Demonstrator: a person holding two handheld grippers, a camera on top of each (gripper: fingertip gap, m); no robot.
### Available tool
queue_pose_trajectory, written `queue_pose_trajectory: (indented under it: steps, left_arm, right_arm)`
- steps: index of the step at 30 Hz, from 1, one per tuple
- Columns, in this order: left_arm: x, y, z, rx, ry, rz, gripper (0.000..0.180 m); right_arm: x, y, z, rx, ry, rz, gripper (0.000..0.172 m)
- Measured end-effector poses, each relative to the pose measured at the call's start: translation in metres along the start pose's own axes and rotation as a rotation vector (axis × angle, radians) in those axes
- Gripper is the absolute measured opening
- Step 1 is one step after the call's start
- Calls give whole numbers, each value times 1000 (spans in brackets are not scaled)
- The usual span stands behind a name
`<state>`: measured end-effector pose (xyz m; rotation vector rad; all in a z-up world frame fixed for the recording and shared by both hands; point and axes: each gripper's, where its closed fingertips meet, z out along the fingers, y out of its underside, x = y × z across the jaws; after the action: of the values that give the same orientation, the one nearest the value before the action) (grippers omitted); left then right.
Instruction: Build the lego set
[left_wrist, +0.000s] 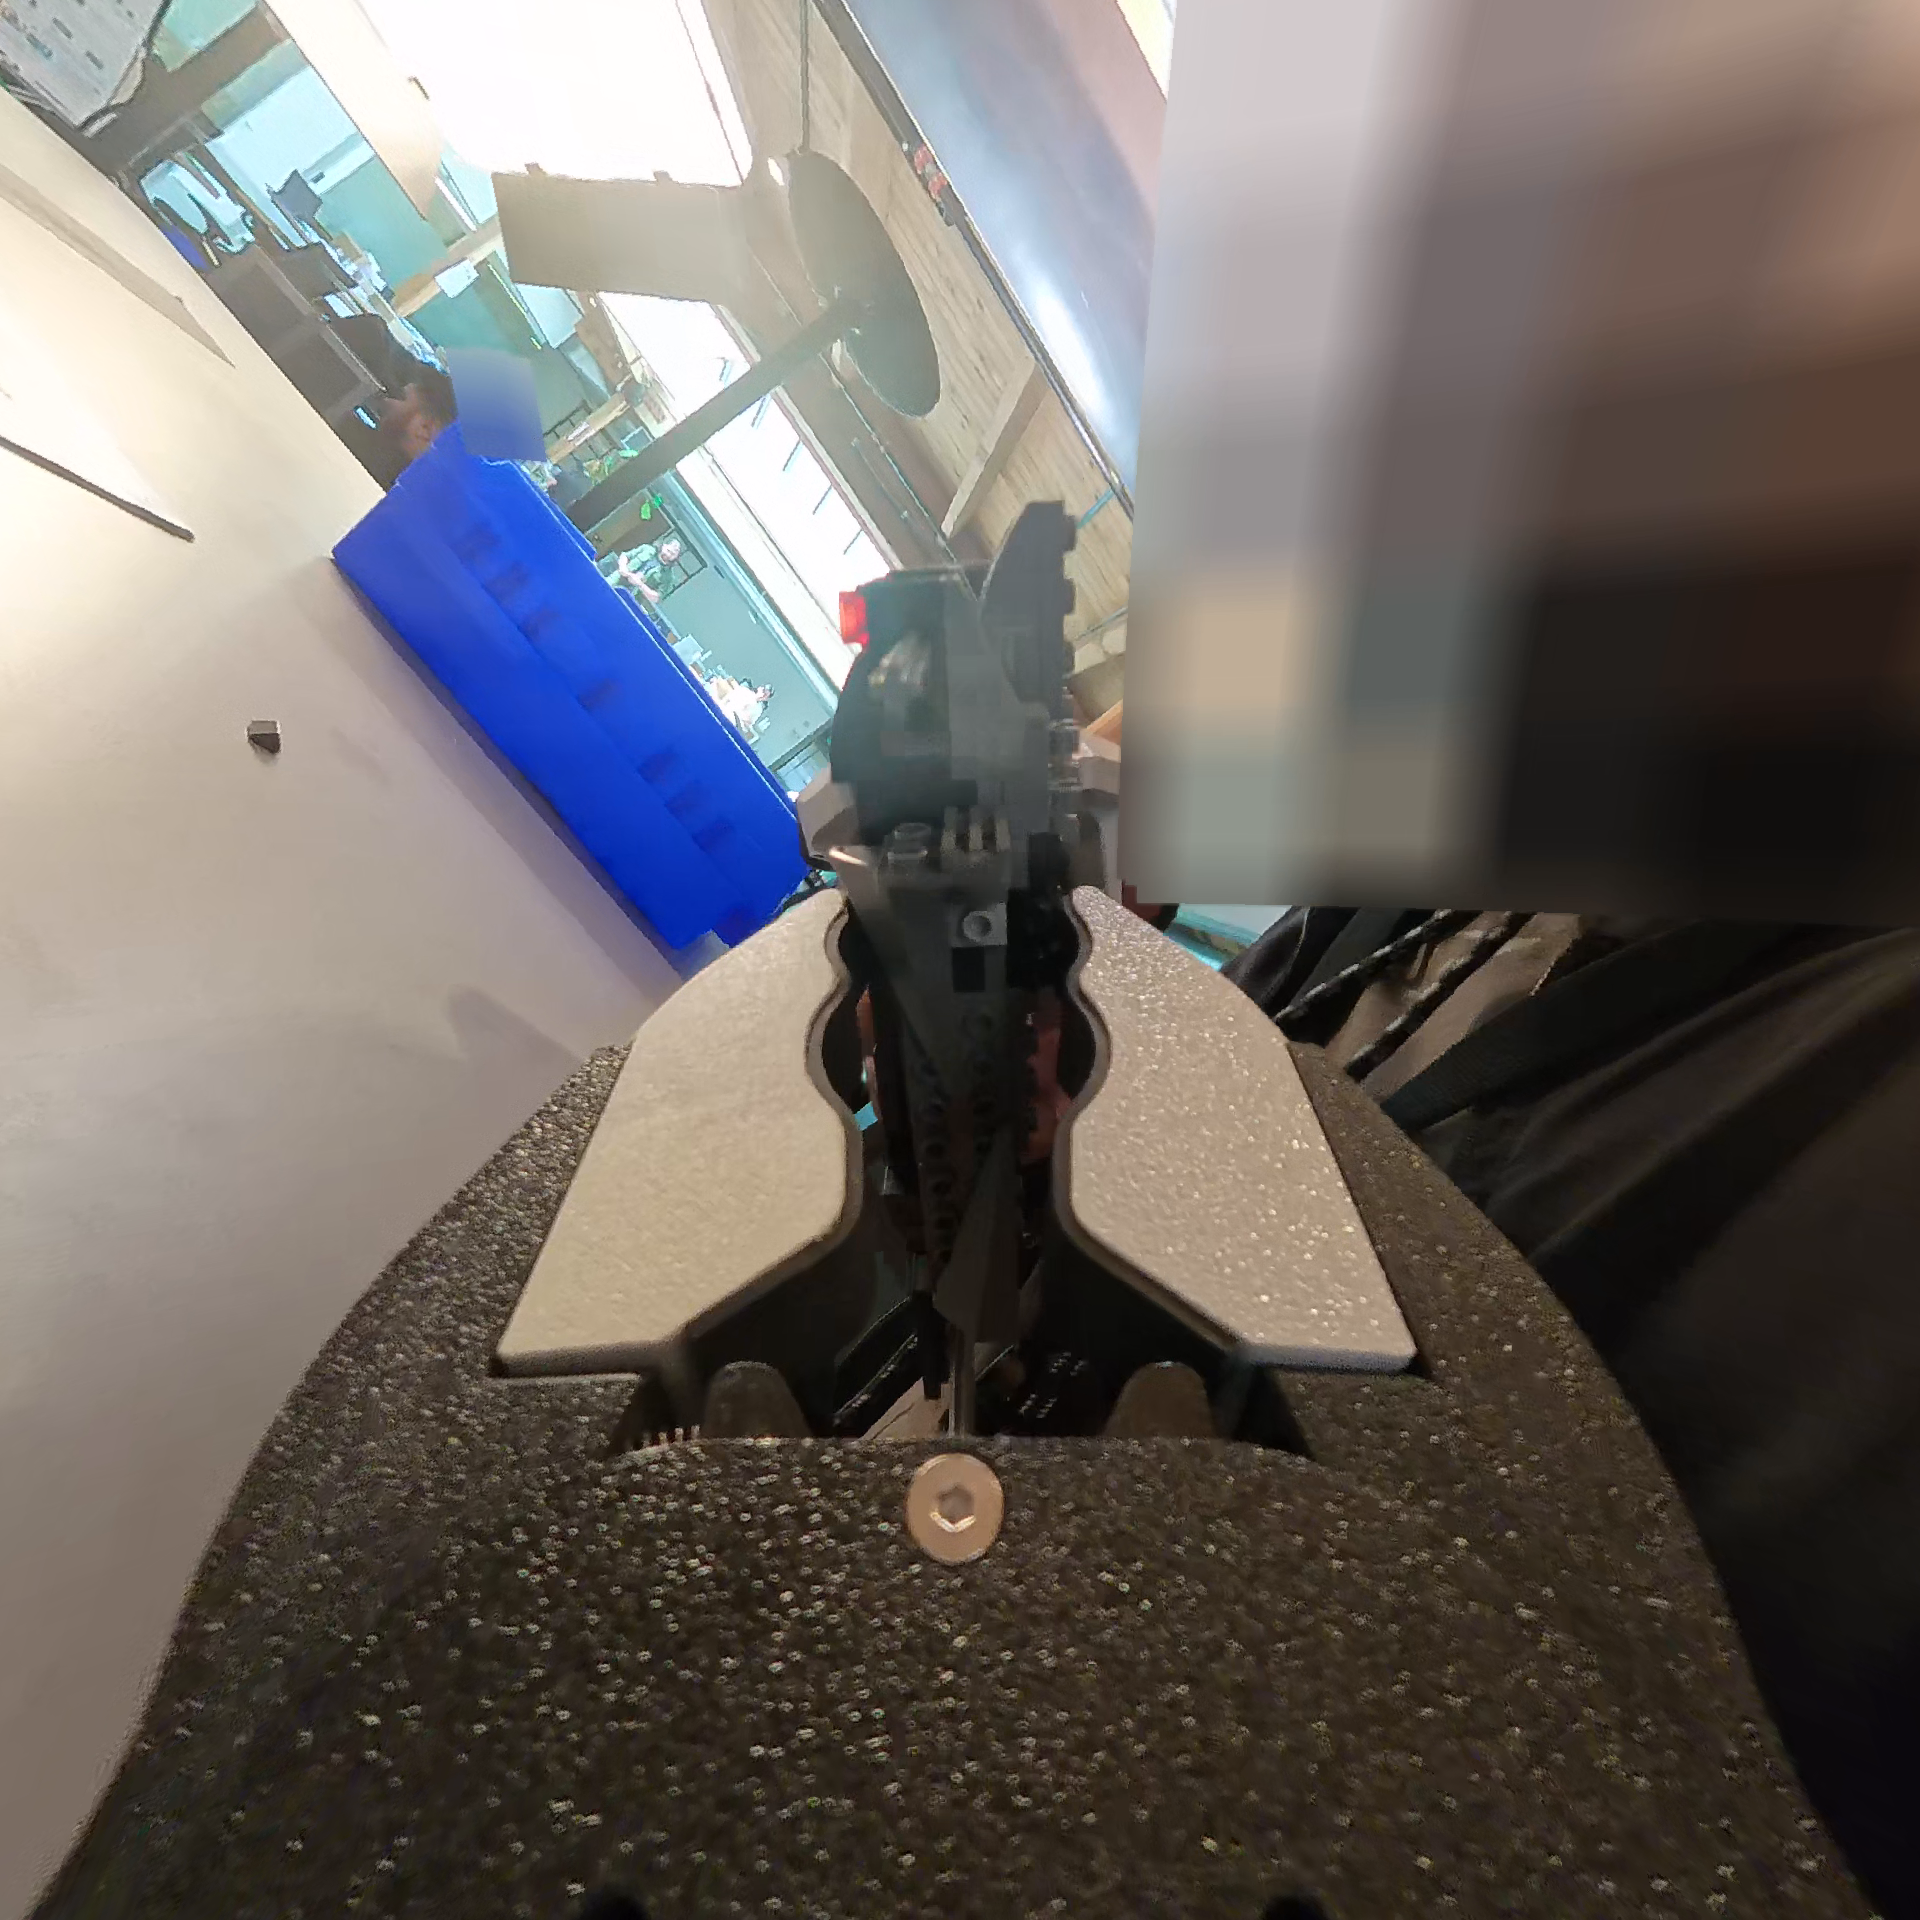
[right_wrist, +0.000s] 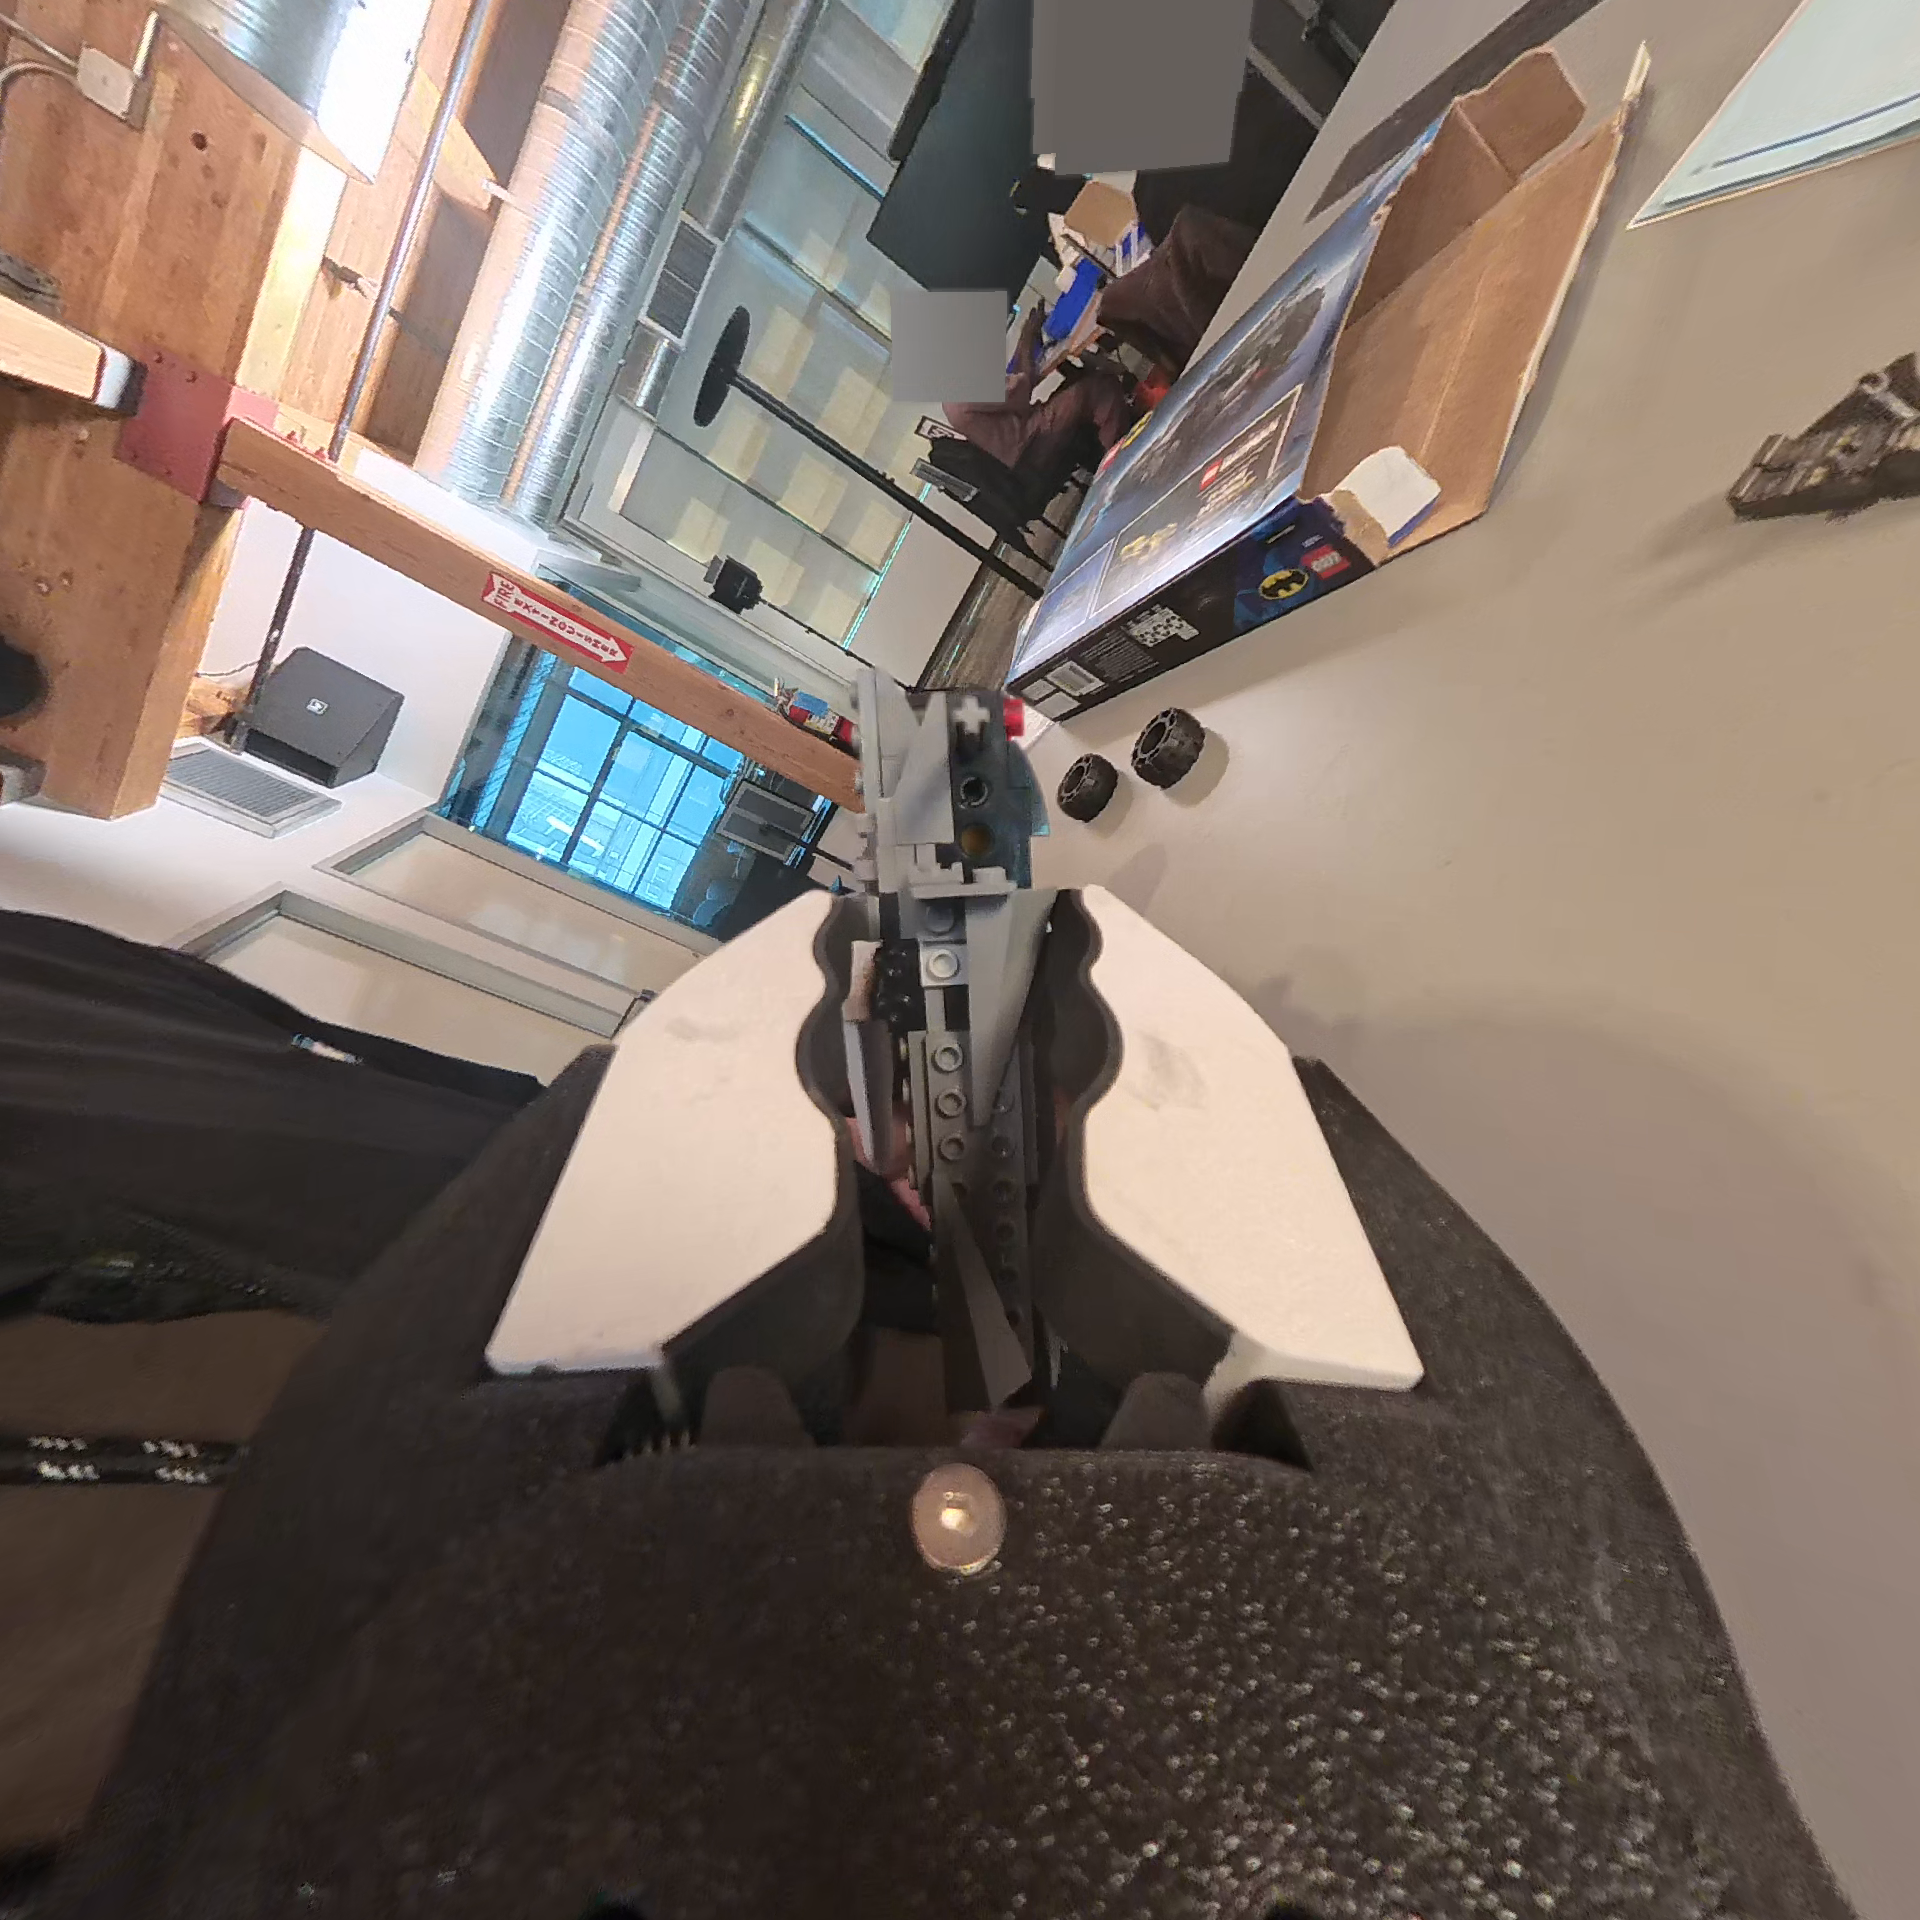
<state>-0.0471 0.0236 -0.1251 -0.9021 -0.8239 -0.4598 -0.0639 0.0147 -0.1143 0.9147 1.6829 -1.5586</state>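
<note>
Left claw: your left gripper was closed part-way on a dark grey brick model, both pale fingers against its sides.
Right claw: your right gripper was likewise closed part-way on a grey and black brick model, the fingertips hugging its flanks.
Same piece: you could not tell from either view whether both claws gripped one model or two.
Long axis: in each view the model ran straight out along the fingers, its narrow pointed end back in the claw's throat, its broad end with a red stud past the tips.
Nearer arm: neither; each claw had its model already between the fingers.
Surface: you worked over a pale table, steeply tilted in both views.
On the table: two black wheels lay just beyond the right claw, an open cardboard box behind them, another dark brick piece well apart.
Left side: a blue bin stood near the model; a small dark part lay apart.
Room: a timber-beamed space with ducting and windows.
</note>
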Motion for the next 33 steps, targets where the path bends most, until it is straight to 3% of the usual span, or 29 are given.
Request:
queue_pose_trajectory:
  steps: [6, 10, 14, 18, 33]
  left_arm:
    - [-28, -12, -3, 139, -91, -227, 34]
    - [-49, -13, -8, 145, -248, -316, 35]
    - [-53, -4, -2, 34, -359, -315, 35]
    - [-53, 2, 0, -3, -394, -335, 35]
    - [-45, 13, -6, -58, -443, -288, 35]
  right_arm:
    - [30, -6, -8, 31, 180, -87, 53]
    - [39, -9, -20, 91, 282, -270, 35]
    - [40, -7, -19, 92, 325, -438, 26]
    - [40, -7, -17, 95, 336, -495, 13]
    - [44, 4, -11, 79, 421, -571, 6]
